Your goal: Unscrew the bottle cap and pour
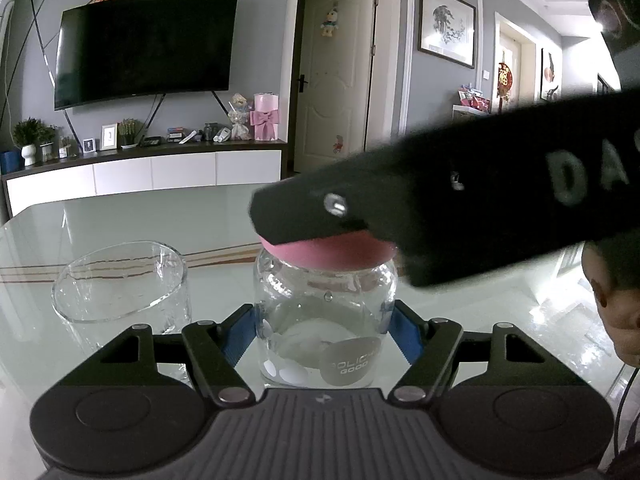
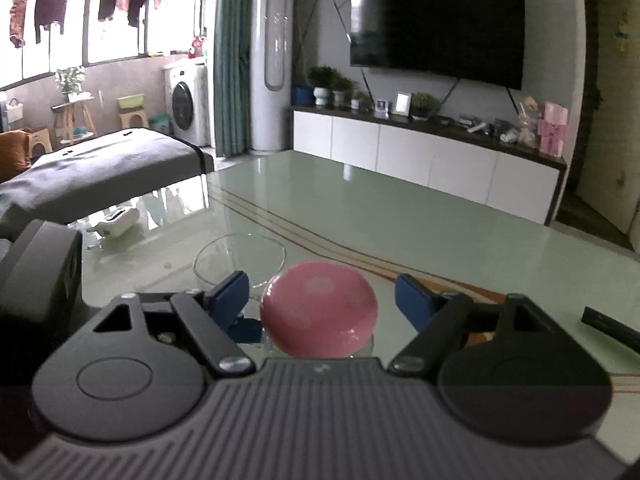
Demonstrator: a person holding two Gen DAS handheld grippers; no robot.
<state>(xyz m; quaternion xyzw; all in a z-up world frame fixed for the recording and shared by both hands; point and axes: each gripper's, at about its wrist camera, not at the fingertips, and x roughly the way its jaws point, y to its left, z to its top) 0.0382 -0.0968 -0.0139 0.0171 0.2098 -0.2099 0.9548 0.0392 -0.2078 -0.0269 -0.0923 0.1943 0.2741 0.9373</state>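
Glass, pale green and glossy, makes up the table top on which everything stands, with brown stripes curving across it. On it sits the clear glass bottle with a printed grey label, squat and jar-shaped, nearly empty as far as can be seen. The left gripper clamps it at mid-body, its blue pads pressed to both sides. Just beside the bottle, to its left in the left wrist view, stands a clear cylindrical drinking glass, open-mouthed and apart from the bottle. Smallest is the round pink cap, on the bottle's mouth. The right gripper straddles it from above with jaws parted; its blue pads stand clear of the cap on both sides, so nothing is held.

The risk, as I judge it, lies in the re-grip: the cap's domed, smooth rim gives the pads little to bite, and closing too high could let them slide off. If the left clamp slackens while the cap is twisted, the bottle could spin or skate on the slick table. The drinking glass stands close enough that a swinging gripper could knock it. A black bar lies at the right, well apart.
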